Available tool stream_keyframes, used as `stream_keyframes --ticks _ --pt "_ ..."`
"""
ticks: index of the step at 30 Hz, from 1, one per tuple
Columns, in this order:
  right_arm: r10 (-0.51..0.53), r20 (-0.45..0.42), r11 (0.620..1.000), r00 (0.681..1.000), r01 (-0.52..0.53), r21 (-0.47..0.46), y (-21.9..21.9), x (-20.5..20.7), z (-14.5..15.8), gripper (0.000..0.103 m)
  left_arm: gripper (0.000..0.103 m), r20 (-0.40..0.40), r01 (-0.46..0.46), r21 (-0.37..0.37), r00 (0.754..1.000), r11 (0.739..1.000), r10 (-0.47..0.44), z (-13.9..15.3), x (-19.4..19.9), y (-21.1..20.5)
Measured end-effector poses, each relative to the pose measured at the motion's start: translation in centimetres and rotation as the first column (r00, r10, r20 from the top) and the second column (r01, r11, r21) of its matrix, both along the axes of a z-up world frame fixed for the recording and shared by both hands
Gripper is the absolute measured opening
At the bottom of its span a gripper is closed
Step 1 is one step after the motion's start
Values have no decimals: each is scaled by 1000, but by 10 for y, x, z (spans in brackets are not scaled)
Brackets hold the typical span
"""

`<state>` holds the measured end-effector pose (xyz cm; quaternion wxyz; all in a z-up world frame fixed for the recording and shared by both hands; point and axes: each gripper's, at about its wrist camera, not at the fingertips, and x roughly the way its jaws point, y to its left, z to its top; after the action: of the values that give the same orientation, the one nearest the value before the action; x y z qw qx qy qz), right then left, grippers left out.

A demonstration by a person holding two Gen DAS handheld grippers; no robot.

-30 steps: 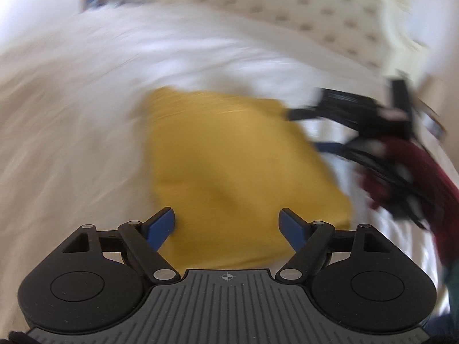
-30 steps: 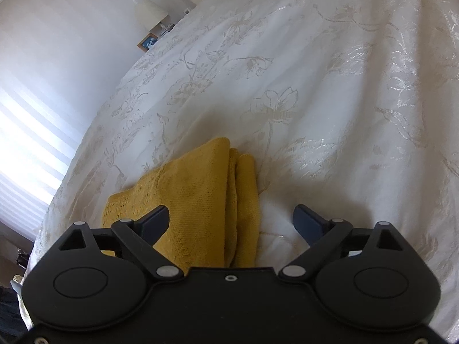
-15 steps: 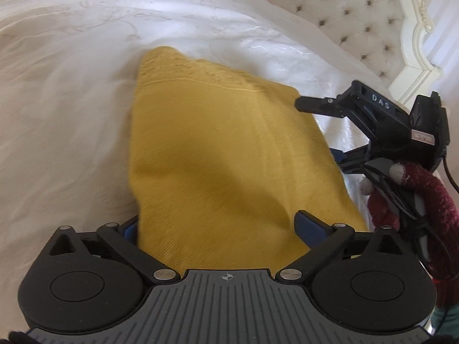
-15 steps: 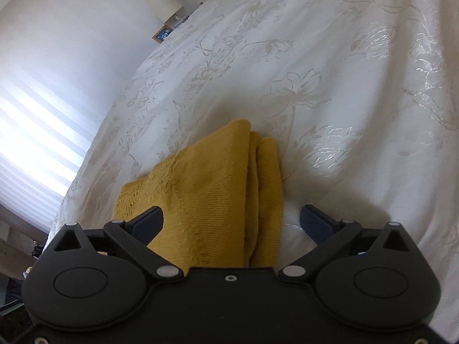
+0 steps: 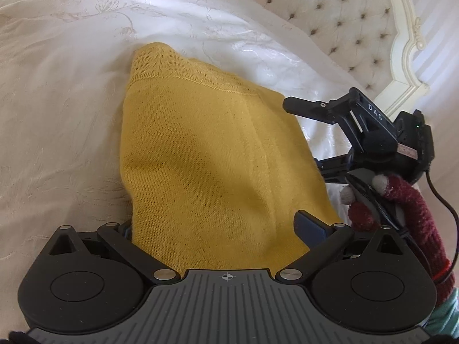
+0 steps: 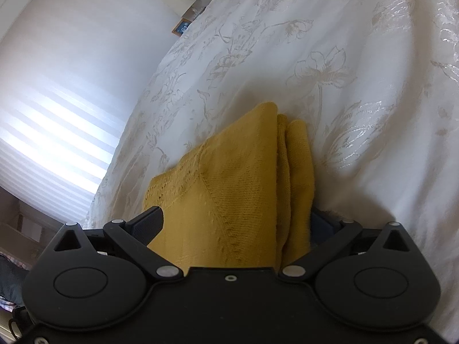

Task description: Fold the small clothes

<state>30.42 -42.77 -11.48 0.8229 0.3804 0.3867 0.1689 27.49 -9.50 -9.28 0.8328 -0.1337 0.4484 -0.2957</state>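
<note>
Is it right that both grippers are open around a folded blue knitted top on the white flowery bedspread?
Not quite. The knitted top is mustard yellow, not blue; both wrist views show it. Only the finger pads are blue. The rest holds: it lies folded on the white flowery bedspread, with the left gripper and right gripper open around it.

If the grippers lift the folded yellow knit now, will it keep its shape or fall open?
The yellow knit is soft, so it would probably sag. Its stacked layers look loose at the edge and may slide apart. It seems light; the bedspread barely dents beneath it.
</note>
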Motion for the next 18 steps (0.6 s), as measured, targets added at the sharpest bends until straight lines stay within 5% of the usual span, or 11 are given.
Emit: stream_keyframes --ticks 2,4,7,9,13,18 --pt "6 7 1000 1000 -6 1 1 0 -1 100 99 -11 -9 2 1000 1000 9 1 3 -1" --pt "12 3 1000 1000 -12 -24 3 0 -1 72 59 4 -35 43 999 998 35 4 3 -3" --pt "3 -9 999 1000 -3 -42 3 0 -6 47 20 6 -55 48 999 997 54 5 3 5" --pt "-2 2 999 1000 2 -53 5 -2 -5 43 18 -12 -71 22 997 997 71 7 4 10" --pt "-2 55 981 998 13 -192 27 -9 17 39 16 88 -50 88 995 995 42 25 -10 3" --pt "-23 128 985 992 44 -170 44 -30 49 38 16 153 -49 96 988 994 34 50 -24 22"
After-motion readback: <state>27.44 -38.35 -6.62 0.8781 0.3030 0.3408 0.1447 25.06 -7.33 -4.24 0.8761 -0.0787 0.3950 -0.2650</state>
